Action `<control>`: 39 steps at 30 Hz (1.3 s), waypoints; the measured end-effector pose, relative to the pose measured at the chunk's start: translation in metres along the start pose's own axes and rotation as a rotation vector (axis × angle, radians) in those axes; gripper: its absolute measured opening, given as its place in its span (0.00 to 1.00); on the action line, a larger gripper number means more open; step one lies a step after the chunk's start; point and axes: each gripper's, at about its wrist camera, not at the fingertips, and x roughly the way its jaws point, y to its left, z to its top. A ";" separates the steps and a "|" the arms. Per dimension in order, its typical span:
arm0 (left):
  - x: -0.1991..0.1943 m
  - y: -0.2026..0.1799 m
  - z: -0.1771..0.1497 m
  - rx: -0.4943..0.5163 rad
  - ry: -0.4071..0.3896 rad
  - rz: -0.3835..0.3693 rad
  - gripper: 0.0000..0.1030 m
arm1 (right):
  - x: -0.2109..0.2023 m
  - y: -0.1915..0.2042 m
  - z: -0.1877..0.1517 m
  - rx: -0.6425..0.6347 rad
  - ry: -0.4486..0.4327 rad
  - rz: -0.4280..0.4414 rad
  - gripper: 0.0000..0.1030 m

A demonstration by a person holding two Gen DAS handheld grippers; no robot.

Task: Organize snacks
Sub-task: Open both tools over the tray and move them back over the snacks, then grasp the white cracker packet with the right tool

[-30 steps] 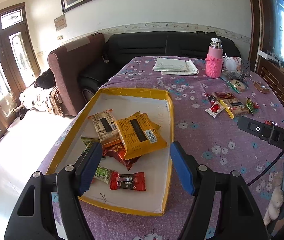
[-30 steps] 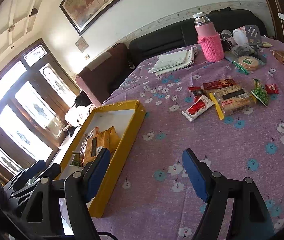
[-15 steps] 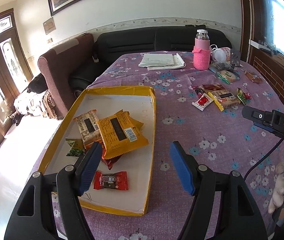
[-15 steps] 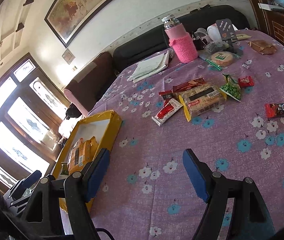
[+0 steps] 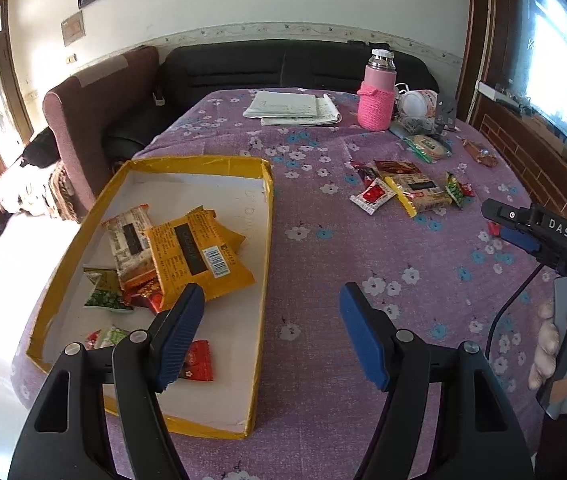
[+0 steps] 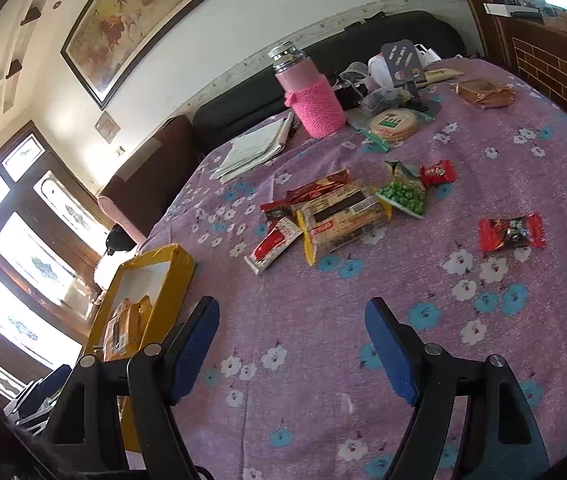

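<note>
A yellow-rimmed tray point(image 5: 268, 216) lies on the purple flowered cloth and holds several snack packs, with an orange pack point(image 5: 197, 254) on top and a small red candy point(image 5: 197, 360) near its front. My left gripper point(image 5: 271, 332) is open and empty over the tray's right edge. Loose snacks lie further right: a clear cracker pack point(image 6: 343, 216), a white and red sachet point(image 6: 273, 244), green peas point(image 6: 403, 194) and a red candy point(image 6: 510, 232). My right gripper point(image 6: 291, 348) is open and empty, short of these snacks. The tray also shows in the right wrist view point(image 6: 171, 276).
At the far end stand a pink-sleeved flask point(image 5: 377, 96), folded papers point(image 5: 291, 108), a round cracker pack point(image 6: 393, 124) and a dark phone stand point(image 6: 403, 64). A brown armchair point(image 5: 95, 112) and black sofa point(image 5: 283, 64) border the table. The right gripper shows in the left wrist view point(image 5: 539, 232).
Both grippers have swung to the right. The tray has slid left in both views and the loose snacks now sit nearer the middle. Both stay open and empty.
</note>
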 end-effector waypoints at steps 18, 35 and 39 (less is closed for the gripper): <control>0.015 0.014 0.011 -0.143 0.023 -0.165 0.68 | 0.110 -0.012 0.092 -0.147 0.075 -0.167 0.75; 0.024 0.010 0.003 -0.156 0.056 -0.204 0.68 | 0.156 0.008 0.063 -0.278 0.341 -0.248 0.64; 0.020 0.007 0.002 -0.148 0.053 -0.214 0.68 | 0.132 0.015 0.042 -0.309 0.454 -0.103 0.64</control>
